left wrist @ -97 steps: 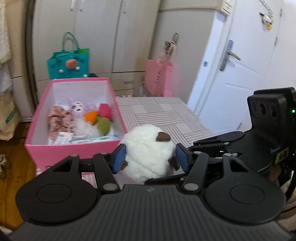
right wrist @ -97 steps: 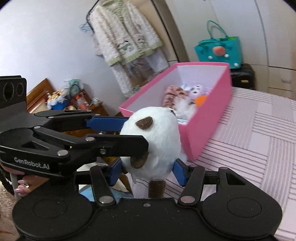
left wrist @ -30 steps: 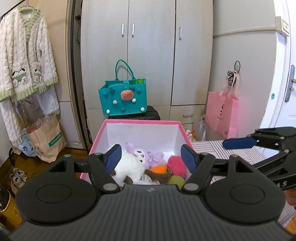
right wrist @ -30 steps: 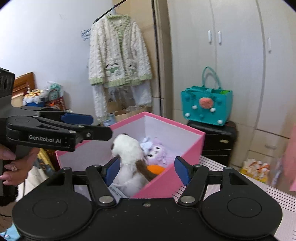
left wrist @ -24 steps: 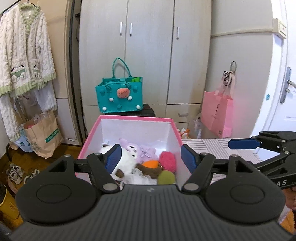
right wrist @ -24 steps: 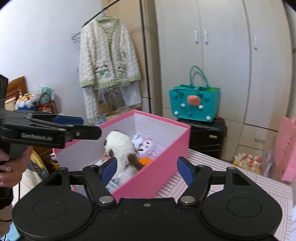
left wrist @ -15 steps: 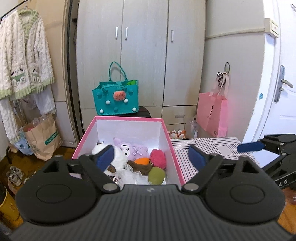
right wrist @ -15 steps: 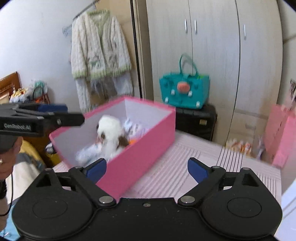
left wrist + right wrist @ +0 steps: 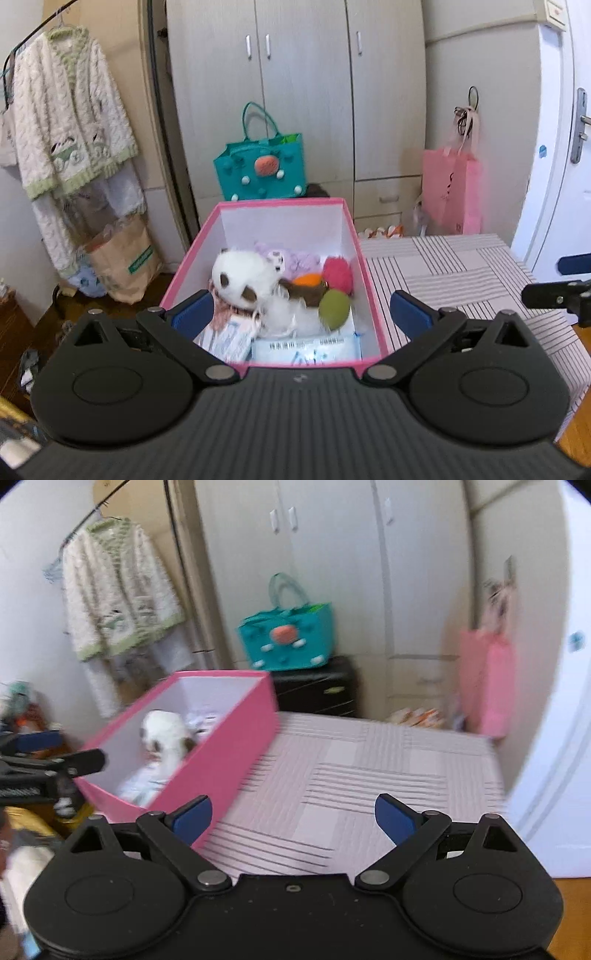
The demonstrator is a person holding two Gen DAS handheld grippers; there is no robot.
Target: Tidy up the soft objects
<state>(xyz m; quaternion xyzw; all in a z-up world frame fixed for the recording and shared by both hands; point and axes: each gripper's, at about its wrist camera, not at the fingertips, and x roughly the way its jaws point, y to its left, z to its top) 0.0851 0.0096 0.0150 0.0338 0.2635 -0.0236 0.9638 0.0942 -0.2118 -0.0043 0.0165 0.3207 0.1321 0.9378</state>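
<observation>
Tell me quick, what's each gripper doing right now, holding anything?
Left gripper: jaws opening wide, holding nothing; the white plush toy lies in the pink box.
Right gripper: open, holding nothing, over the striped surface.

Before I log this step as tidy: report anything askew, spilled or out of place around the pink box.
Nothing stands out. The white plush lies inside the pink box with the other soft toys, none hanging over the rim. The box stands upright at the edge of the striped surface, which is otherwise bare.
</observation>
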